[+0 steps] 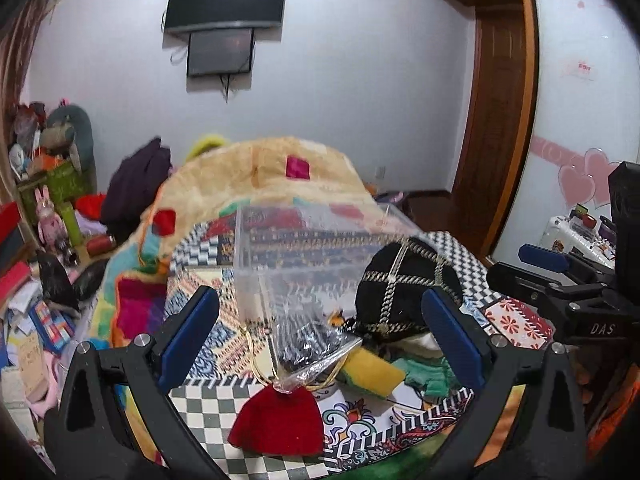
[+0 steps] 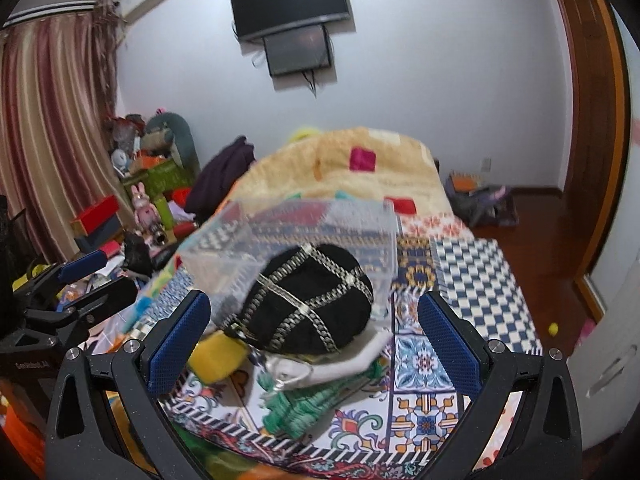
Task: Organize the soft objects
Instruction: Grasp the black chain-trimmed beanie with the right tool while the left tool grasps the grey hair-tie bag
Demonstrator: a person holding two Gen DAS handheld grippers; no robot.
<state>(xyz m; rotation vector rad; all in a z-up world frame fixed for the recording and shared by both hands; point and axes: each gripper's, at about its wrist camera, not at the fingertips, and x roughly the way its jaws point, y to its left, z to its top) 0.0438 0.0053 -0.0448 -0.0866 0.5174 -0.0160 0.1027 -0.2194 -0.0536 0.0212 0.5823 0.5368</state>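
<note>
Black cap (image 2: 308,300) partly hides the blurred clear box (image 2: 304,224).

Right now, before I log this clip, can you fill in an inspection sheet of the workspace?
Surface: patterned bedspread.
Job's things: black gold-trimmed cap, red pouch, yellow cloth, green knit, white cloth.
Clutter: clear plastic box, clear bag, plush blanket.
Grippers: left gripper open, right gripper open; both empty.
Cables: dangling under wall screens.
Surroundings: curtain, toy pile, wooden door.

"DAS" on right tool (image 1: 600,322)
</note>
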